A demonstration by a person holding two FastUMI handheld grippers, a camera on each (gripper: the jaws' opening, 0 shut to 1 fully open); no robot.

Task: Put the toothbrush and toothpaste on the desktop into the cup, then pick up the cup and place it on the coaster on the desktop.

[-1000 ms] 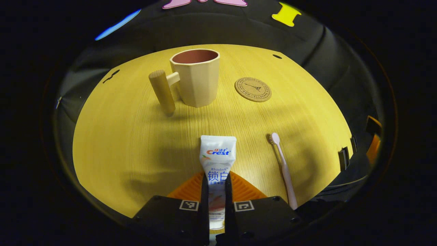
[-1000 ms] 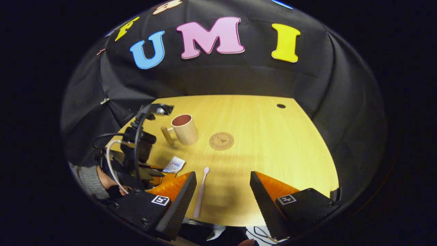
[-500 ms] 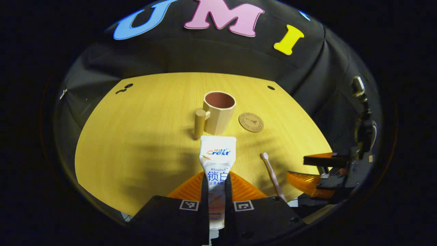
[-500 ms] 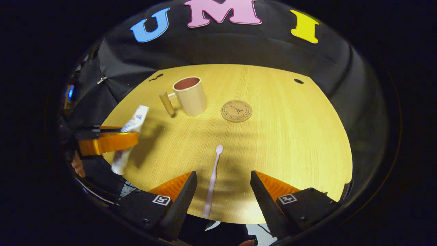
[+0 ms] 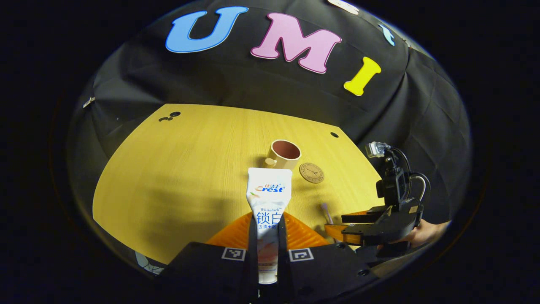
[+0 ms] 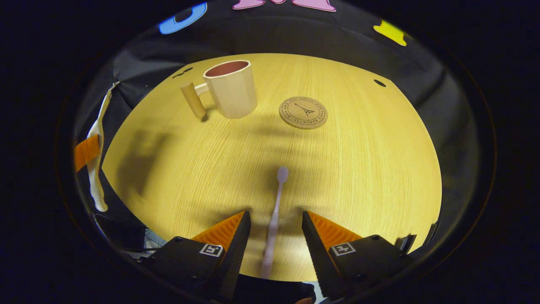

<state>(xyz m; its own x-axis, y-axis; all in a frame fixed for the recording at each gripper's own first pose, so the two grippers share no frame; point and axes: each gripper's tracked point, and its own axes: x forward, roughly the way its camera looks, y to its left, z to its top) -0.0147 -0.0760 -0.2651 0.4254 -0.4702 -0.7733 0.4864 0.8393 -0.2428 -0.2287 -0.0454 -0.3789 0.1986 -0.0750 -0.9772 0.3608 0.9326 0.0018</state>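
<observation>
My left gripper point(image 5: 268, 219) is shut on the white toothpaste tube point(image 5: 268, 198) and holds it in the air above the near part of the wooden table point(image 5: 177, 169). Beyond it stands the beige cup point(image 5: 283, 155) with its wooden handle, and the round cork coaster point(image 5: 311, 172) lies to its right. In the right gripper view the pale pink toothbrush point(image 6: 276, 207) lies flat on the table, its handle between the fingers of my open right gripper point(image 6: 275, 217), which sit low on either side without touching it. Cup point(image 6: 231, 90) and coaster point(image 6: 303, 112) are farther back.
The black cloth wall closes off the table's far and side edges. Small dark holes mark the tabletop at the back right point(image 5: 334, 134) and back left point(image 5: 168, 117). A hand point(image 5: 426, 232) holds the right gripper at the table's near right edge.
The left gripper has risen and drawn back with the toothpaste, so the cup looks smaller. The right gripper has dropped lower and forward, straddling the toothbrush handle, its fingers slightly closer together.
</observation>
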